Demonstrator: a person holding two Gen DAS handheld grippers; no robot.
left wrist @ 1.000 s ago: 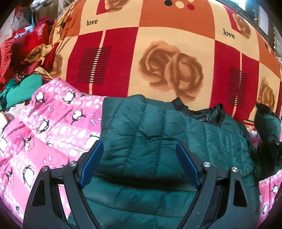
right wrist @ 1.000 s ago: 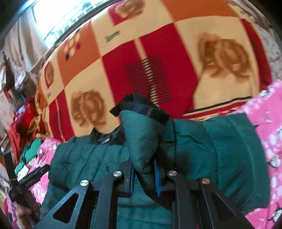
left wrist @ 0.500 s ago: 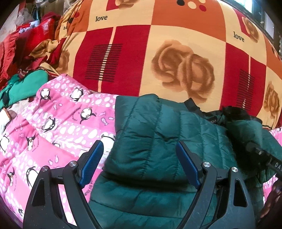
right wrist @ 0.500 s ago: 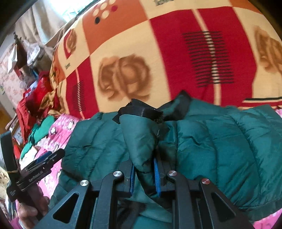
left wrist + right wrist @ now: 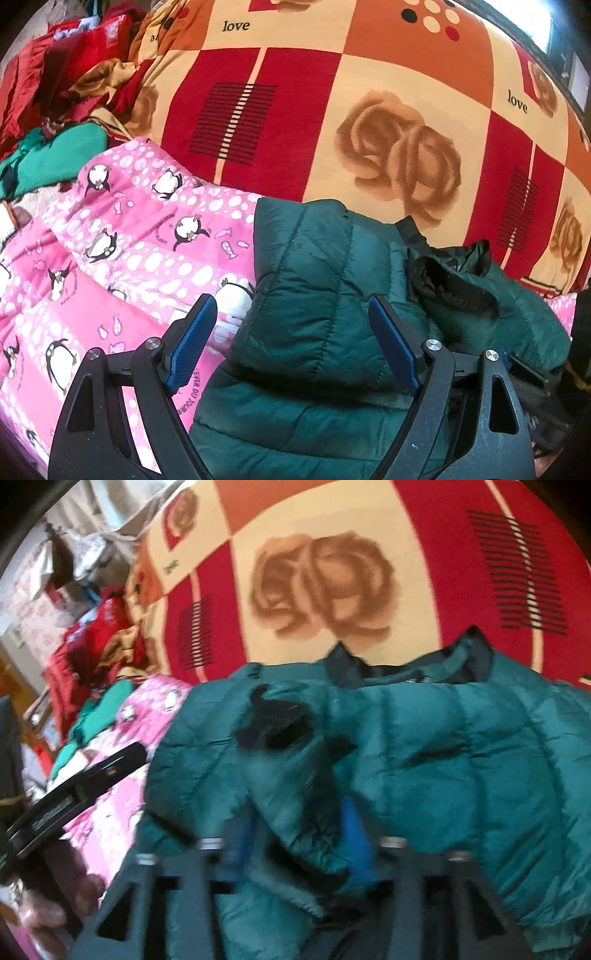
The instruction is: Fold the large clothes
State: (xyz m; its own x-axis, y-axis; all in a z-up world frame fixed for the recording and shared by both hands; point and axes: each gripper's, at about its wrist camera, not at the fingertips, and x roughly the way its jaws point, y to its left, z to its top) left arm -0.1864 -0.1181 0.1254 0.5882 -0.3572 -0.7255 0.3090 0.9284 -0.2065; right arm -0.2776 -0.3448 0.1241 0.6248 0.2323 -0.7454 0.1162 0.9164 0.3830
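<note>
The green puffer jacket (image 5: 306,295) lies across the pink penguin quilt (image 5: 122,240), collar toward the quilt's far edge by the rose blanket (image 5: 369,110). The right gripper (image 5: 299,830) pinches the sleeve (blurred, cuff (image 5: 273,723) dark), probably to carry it across the body. The left gripper (image 5: 288,343) hangs spread above the folded side, gripping nothing, likely ready to steady it.
</note>
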